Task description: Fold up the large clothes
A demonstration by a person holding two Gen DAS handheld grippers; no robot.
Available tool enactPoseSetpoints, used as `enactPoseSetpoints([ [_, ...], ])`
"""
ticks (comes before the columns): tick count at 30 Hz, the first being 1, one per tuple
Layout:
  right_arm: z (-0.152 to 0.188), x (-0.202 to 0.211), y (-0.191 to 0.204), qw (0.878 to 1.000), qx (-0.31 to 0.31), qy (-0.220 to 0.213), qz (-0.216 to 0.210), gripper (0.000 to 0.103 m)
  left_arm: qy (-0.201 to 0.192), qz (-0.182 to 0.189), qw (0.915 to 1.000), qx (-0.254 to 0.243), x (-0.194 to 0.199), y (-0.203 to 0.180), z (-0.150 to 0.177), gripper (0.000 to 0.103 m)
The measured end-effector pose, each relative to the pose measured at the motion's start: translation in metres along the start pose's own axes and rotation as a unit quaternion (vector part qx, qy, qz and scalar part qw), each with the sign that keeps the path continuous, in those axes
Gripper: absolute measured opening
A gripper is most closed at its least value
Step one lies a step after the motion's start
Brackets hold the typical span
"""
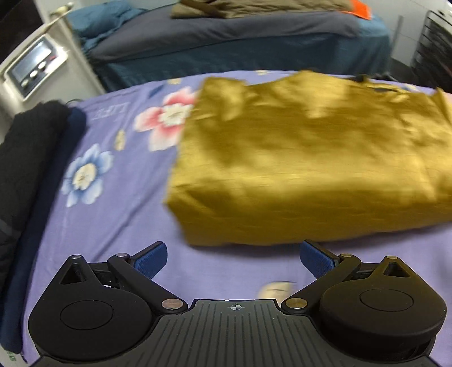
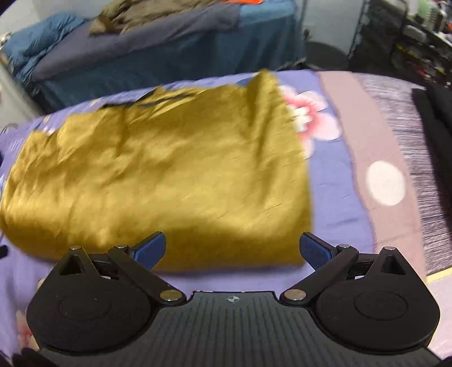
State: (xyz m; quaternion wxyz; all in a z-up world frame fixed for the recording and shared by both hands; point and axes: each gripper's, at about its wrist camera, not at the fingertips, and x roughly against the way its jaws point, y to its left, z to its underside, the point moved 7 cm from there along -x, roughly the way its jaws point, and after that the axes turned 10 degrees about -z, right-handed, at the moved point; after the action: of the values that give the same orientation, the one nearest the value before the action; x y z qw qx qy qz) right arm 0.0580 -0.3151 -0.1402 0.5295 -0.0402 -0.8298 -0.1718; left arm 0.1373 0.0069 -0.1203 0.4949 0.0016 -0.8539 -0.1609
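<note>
A mustard-yellow garment (image 1: pixel 310 158) lies folded into a thick rectangle on the purple floral bedsheet (image 1: pixel 113 214); it also shows in the right wrist view (image 2: pixel 158 175). My left gripper (image 1: pixel 233 255) is open and empty, just short of the garment's near left edge. My right gripper (image 2: pixel 233 249) is open and empty, its fingers right at the garment's near right edge, touching nothing I can tell.
A pile of folded dark clothes (image 1: pixel 31 169) lies along the left of the bed. Dark fabric (image 2: pixel 435 135) lies at the right side. A second bed with blue bedding (image 1: pixel 240 42) and a brown garment (image 2: pixel 158 14) stands behind. A white appliance (image 1: pixel 36 70) stands far left.
</note>
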Motion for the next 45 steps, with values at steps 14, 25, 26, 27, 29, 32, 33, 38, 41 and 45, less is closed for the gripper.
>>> enactPoseSetpoints([
  [14, -0.033, 0.045, 0.077, 0.994, 0.106, -0.017, 0.036, 0.102, -0.015, -0.043, 0.9986, -0.026, 0.078, -0.04, -0.056, 0.103],
  [25, -0.032, 0.05, 0.077, 0.995, 0.088, 0.0, 0.037, 0.102, 0.026, -0.012, 0.9994, -0.02, 0.072, -0.051, -0.043, 0.103],
  [26, -0.031, 0.048, 0.076, 0.996, 0.087, 0.002, 0.036, 0.102, 0.029, -0.011, 0.9993, -0.02, 0.071, -0.052, -0.042, 0.103],
  [27, -0.03, 0.048, 0.076, 0.996, 0.086, 0.004, 0.035, 0.102, 0.031, -0.011, 0.9993, -0.019, 0.069, -0.053, -0.041, 0.103],
  [29, -0.029, 0.046, 0.075, 0.996, 0.083, 0.006, 0.034, 0.102, 0.036, -0.006, 0.9992, -0.018, 0.067, -0.054, -0.04, 0.103],
  [32, -0.027, 0.044, 0.073, 0.996, 0.08, 0.01, 0.033, 0.102, 0.04, -0.007, 0.999, -0.02, 0.065, -0.056, -0.039, 0.103],
  [33, -0.026, 0.043, 0.072, 0.996, 0.079, 0.012, 0.033, 0.102, 0.04, -0.007, 0.9989, -0.022, 0.065, -0.057, -0.038, 0.103],
  [38, -0.024, 0.039, 0.071, 0.996, 0.076, 0.016, 0.034, 0.102, 0.042, -0.004, 0.9988, -0.025, 0.063, -0.059, -0.038, 0.103],
  [41, -0.024, 0.038, 0.07, 0.997, 0.074, 0.018, 0.033, 0.102, 0.044, -0.002, 0.9987, -0.026, 0.061, -0.06, -0.037, 0.103],
  [45, -0.024, 0.035, 0.07, 0.997, 0.074, 0.02, 0.032, 0.102, 0.041, 0.002, 0.9989, -0.025, 0.06, -0.061, -0.038, 0.103],
])
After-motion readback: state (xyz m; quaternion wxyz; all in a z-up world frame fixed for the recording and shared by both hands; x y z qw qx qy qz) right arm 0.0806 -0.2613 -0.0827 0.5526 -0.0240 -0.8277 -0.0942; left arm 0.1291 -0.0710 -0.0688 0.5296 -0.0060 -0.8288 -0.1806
